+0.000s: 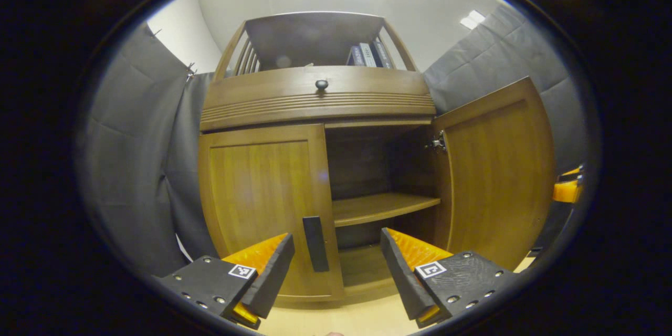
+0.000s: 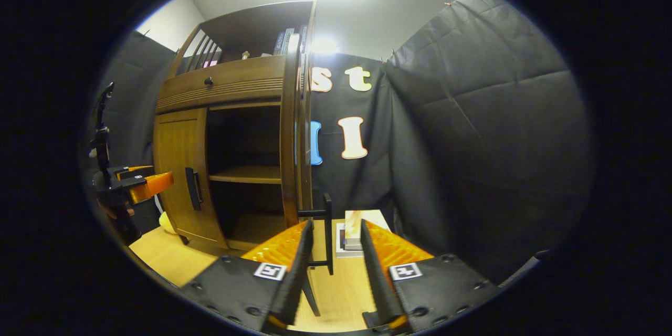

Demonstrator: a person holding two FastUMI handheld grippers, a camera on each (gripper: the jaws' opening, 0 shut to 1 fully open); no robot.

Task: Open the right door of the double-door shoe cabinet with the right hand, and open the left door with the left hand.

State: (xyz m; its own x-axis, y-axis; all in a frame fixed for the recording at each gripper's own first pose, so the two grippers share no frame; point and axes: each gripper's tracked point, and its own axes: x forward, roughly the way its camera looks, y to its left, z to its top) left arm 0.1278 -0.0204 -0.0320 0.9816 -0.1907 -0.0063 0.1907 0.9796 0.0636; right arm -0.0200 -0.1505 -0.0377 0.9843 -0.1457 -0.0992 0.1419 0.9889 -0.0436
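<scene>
Half of the job looks done: the shoe cabinet's right door (image 1: pixel 493 173) stands swung wide, showing the dark interior and its wooden shelf (image 1: pixel 380 206), while the left door (image 1: pixel 262 205) is flush with the frame and not yet opened. In the left gripper view, the left gripper (image 1: pixel 337 268) faces that closed door with its jaws spread wide, gripping nothing; the dark vertical handle of the left door (image 1: pixel 315 243) sits between the two fingers, nearer the left-hand one, and whether it is touched cannot be told. By my reading, closing on that handle and pulling is what remains. In the right gripper view, the right gripper (image 2: pixel 334 260) is by the outer edge of the open right door, seen edge-on, with the right door's handle (image 2: pixel 326 233) standing in the gap between its fingers. The jaws are moderately parted and neither finger seems to press the bar, so I judge it released rather than clamped. The left gripper also shows farther off at that view's left edge, near the left door.
</scene>
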